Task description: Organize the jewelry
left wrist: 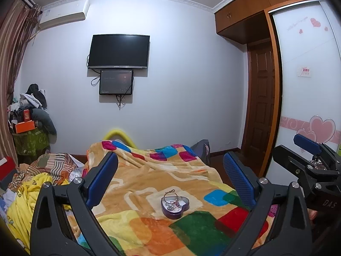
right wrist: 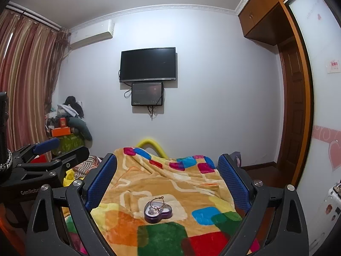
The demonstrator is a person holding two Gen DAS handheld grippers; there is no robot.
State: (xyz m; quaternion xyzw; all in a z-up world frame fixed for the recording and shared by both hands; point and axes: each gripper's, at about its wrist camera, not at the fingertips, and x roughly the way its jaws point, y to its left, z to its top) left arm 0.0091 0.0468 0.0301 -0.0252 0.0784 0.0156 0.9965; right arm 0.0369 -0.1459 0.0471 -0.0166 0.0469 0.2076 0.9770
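Both tools, left and right, gape empty above heart-shaped tin holding, seemingly, jewelry.

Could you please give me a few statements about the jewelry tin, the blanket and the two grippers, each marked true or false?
1. The heart-shaped tin lies on the patchwork blanket. True.
2. The tin has a lid on it. False: it is open, with small jewelry pieces inside.
3. The right gripper is open and holds nothing. True.
4. The left gripper is clamped on the tin. False: its jaws stand wide apart, clear of the tin.
5. A bracelet hangs over the tin's far rim. True.
6. The wall-mounted television shows a bright picture. False: its screen is dark.
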